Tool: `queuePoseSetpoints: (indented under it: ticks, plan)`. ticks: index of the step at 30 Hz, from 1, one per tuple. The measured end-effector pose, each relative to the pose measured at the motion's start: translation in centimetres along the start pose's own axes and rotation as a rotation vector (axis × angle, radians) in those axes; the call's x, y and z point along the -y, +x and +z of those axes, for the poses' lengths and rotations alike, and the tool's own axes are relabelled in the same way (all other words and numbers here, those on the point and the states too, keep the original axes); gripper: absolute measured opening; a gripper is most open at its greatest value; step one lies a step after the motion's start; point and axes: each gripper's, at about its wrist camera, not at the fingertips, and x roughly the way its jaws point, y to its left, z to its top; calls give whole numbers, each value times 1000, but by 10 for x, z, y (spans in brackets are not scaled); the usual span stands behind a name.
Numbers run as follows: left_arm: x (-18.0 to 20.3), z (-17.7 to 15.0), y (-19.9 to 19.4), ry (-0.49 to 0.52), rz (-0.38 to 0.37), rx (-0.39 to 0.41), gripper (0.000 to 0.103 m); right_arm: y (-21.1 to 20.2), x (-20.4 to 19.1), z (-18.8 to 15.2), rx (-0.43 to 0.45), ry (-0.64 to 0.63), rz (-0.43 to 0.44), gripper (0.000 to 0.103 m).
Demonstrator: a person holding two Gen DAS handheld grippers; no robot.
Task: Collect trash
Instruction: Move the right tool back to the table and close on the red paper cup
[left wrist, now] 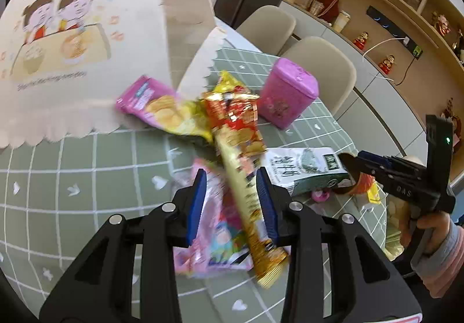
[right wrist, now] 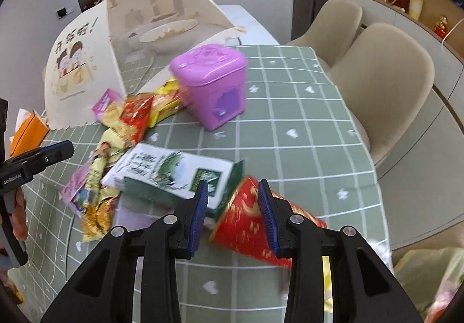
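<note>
Snack wrappers lie in a heap on the green checked tablecloth (left wrist: 87, 178). My left gripper (left wrist: 233, 201) is open, and a long red and gold wrapper (left wrist: 240, 149) runs between its blue pads over a pink wrapper (left wrist: 214, 224); I see no pinch. My right gripper (right wrist: 233, 212) is open and straddles a red paper cup (right wrist: 246, 224) lying on its side, with a gap at the left pad. A white and green milk carton (right wrist: 174, 175) lies flat beside the cup. The right gripper (left wrist: 348, 162) sits at the cup's mouth in the left wrist view.
A purple lidded bin (right wrist: 211, 82) stands behind the heap. A cream folding food cover (right wrist: 87, 62) fills the back left, with an orange tissue box (right wrist: 26, 131) beside it. Two beige chairs (right wrist: 385, 85) line the table's right side. A thin plastic bag (right wrist: 429, 279) hangs at the lower right.
</note>
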Motion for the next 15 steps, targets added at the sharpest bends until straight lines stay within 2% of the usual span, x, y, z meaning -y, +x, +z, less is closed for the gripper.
queuePoseSetpoints:
  ticks: [7,11,15]
  plan:
    - [-16,-16,-4,-101,-50,-57,34,-9,-41,-15,-16,-52,107,34]
    - [-9,-17,-6,-90,-54,-44,34,-19,-48,-18,-23,-84,98,34]
    - [0,-15,-5,-63,-60,-33,34,-42,-38,-21,15,-98,61,34]
